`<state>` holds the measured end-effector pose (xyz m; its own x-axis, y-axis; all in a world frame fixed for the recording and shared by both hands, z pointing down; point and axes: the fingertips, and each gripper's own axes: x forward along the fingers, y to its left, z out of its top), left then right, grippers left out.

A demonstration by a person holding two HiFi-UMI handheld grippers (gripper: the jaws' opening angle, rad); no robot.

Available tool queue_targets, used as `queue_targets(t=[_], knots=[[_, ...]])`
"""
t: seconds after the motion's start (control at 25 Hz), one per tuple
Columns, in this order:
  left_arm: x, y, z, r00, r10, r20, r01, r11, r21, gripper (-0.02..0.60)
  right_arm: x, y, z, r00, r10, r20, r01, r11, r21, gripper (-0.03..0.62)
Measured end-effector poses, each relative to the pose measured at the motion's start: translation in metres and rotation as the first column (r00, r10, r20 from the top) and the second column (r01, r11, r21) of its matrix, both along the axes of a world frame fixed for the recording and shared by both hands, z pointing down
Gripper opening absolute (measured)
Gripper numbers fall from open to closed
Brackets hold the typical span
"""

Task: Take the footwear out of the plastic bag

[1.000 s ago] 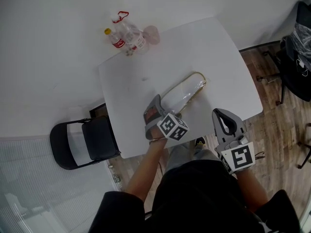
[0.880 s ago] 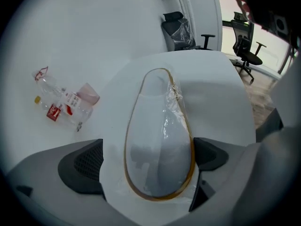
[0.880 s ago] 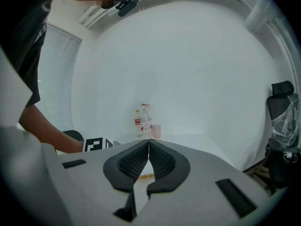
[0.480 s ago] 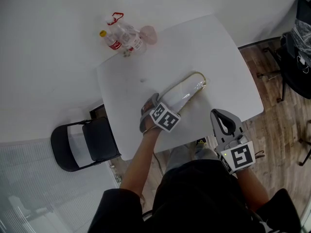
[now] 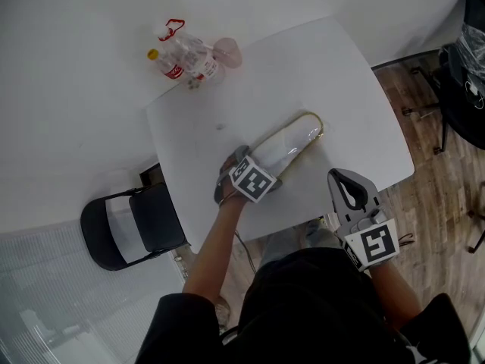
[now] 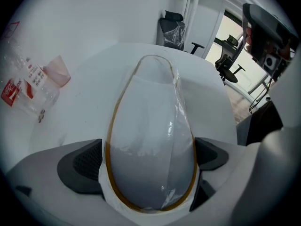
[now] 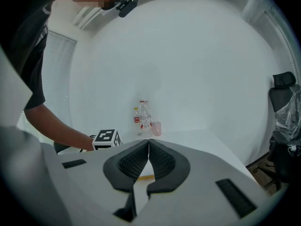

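- Two white walls (image 5: 76, 89) meet behind a white worktop (image 5: 341, 89), which sits pushed into that corner. A wood floor (image 5: 447, 196) shows past its right and near edges.
- Most of the worktop is bare. The right half and the far right corner carry nothing, so that side is open for moving.
- The footwear is one pale slipper (image 5: 292, 139) with a tan rim. It is inside the clear plastic bag (image 6: 178, 98) and lies flat about mid-worktop, running slantwise with one end toward the near left corner.
- My left tool (image 6: 148, 164) points steeply down over that nearer end. Its jaws are wide, one on each side of the bagged slipper and just beside its rim. I see no squeeze on the slipper.
- My right tool (image 7: 148, 149) is held off the near edge toward the right corner, roughly level. Its jaws are pressed together with nothing between them.
- Clear bottles (image 5: 182, 51) and a pink cup (image 5: 227, 51) stand grouped at the far edge near the left corner, well apart from the slipper.
- A black folding chair (image 5: 132, 222) stands just off the left edge. A dark office chair (image 5: 464, 89) with plastic draped over it stands out on the floor to the right, away from the worktop.
- Between the slipper and the near edge, only my left arm crosses.
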<state>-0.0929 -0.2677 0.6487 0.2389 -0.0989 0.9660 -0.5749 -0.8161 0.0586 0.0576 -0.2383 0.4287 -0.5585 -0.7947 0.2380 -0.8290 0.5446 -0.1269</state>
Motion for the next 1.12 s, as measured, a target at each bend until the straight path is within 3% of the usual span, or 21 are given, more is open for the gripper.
queue_targets(t=[0.24,0.6,1.12], knots=[[0.003,0.001,0.002,1.000,0.003,-0.018,-0.003,0.999,-0.040,0.581,0.003,-0.004,0.008,1.000,0.013,0.017,-0.013,1.000,-0.024,0.018],[0.004,0.004,0.000,1.000,-0.009,-0.022,0.009,1.000,-0.011,0.577,0.001,-0.010,0.007,0.999,0.010,0.039,-0.009,1.000,-0.018,0.018],[-0.008,0.014,-0.029,0.994,0.043,-0.105,-0.025,0.985,0.168,0.571,0.018,-0.012,-0.008,0.999,0.036,0.023,-0.036,0.999,0.029,0.018]])
